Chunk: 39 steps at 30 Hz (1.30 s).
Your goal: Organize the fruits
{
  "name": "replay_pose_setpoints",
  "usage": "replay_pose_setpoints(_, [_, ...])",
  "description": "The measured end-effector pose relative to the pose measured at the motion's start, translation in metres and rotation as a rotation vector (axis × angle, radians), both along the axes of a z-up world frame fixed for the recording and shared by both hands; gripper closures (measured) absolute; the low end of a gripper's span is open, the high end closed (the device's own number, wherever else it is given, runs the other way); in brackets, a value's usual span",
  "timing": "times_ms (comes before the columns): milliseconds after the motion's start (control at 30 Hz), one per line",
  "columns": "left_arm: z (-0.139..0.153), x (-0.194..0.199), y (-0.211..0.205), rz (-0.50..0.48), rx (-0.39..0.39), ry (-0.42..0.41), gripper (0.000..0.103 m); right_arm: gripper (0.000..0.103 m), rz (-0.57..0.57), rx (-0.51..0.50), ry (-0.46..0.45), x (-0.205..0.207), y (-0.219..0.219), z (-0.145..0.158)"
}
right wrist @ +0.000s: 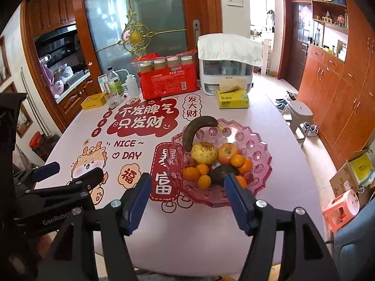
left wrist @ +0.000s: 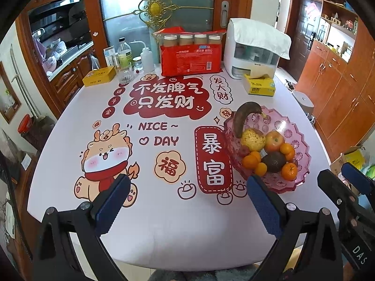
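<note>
A pink plastic fruit bowl [left wrist: 302, 145] [right wrist: 260, 145] stands on the right part of the table. It holds a brown banana [left wrist: 243, 117] [right wrist: 194, 128], a spotted yellow fruit [left wrist: 253, 139] [right wrist: 204, 153], a red apple [left wrist: 274, 140] [right wrist: 228, 152], a dark avocado [left wrist: 274, 161] [right wrist: 221, 172] and several small oranges [left wrist: 250, 160] [right wrist: 191, 173]. My left gripper [left wrist: 187, 201] is open and empty over the table's near edge, left of the bowl. My right gripper [right wrist: 187, 201] is open and empty just before the bowl's near rim; it also shows in the left wrist view [left wrist: 339, 178].
At the table's far side stand a red package of cups [left wrist: 191, 57] [right wrist: 168, 82], a white appliance under a cloth [left wrist: 253, 49] [right wrist: 227, 65], a yellow tissue box [left wrist: 259, 85] [right wrist: 233, 100], bottles and a glass [left wrist: 124, 58], and a yellow tin [left wrist: 99, 77]. A grey stool [right wrist: 298, 112] stands right of the table.
</note>
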<state>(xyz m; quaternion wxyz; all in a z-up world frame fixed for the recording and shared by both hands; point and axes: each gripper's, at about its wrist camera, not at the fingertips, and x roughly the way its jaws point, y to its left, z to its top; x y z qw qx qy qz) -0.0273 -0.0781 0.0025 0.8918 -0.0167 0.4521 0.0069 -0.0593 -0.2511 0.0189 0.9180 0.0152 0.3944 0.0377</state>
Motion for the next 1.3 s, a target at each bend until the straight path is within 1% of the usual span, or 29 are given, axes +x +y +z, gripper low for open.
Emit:
replay_pose_setpoints(267, [-0.001, 0.003, 0.001, 0.001, -0.003, 0.005, 0.004, 0.038, -0.001, 0.001, 0.006, 0.002, 0.001, 0.000])
replay_pose_setpoints(567, [-0.008, 0.012, 0.000, -0.020, -0.003, 0.020, 0.004, 0.038, -0.006, 0.006, 0.021, 0.004, 0.001, -0.005])
replay_pose_setpoints(1300, [-0.012, 0.014, -0.001, -0.021, 0.000, 0.026, 0.004, 0.038, 0.000, 0.009, 0.034, 0.008, 0.005, -0.012])
